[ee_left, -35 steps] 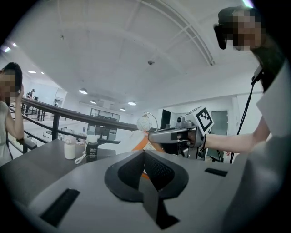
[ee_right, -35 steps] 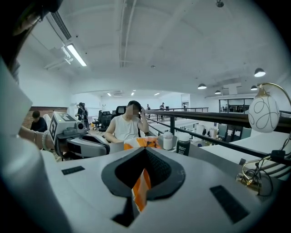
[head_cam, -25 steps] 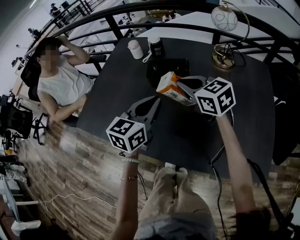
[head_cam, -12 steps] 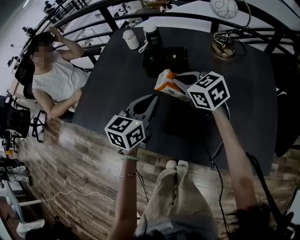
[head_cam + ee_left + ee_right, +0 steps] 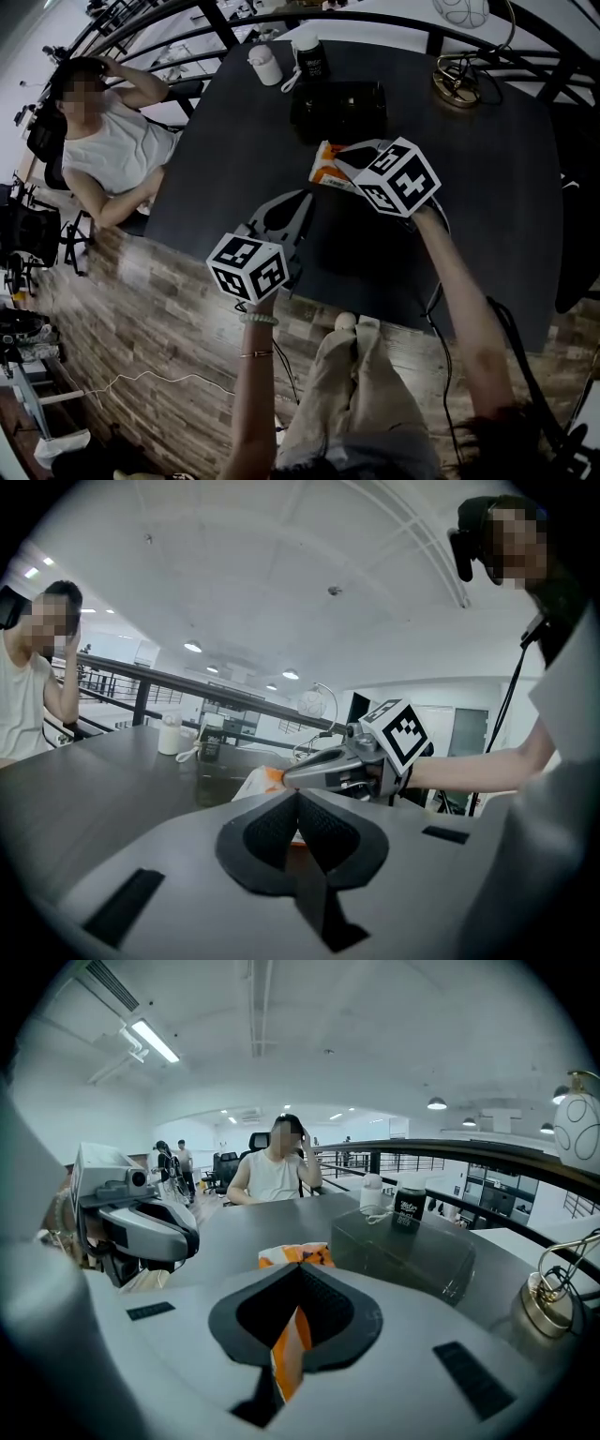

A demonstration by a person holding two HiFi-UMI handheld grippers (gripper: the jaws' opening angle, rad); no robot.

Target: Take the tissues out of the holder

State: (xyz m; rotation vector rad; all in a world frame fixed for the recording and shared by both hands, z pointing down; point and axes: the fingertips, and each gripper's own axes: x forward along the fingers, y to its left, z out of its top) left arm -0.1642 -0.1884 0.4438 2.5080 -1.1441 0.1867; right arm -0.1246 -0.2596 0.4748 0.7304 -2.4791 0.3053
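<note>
Sitting at far left, beside the table edge: person in white sleeveless top (image 5: 111,150). Hovering low over dark matte tabletop (image 5: 234,141): left gripper (image 5: 298,795), jaws pressed together, gripping nothing. Clamping tight on orange-and-white soft tissue pack (image 5: 296,1256): right gripper (image 5: 298,1277). Pack sitting outside the dark see-through box holder (image 5: 339,108), on its near side. Standing further right: brass-based globe lamp (image 5: 461,80).

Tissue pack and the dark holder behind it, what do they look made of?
Tissue pack: likely thin soft plastic film, printed orange and white, squashed flat where the right gripper pinches it. Holder: probably smoked acrylic, glossy, with dark see-through walls and highlights.
</note>
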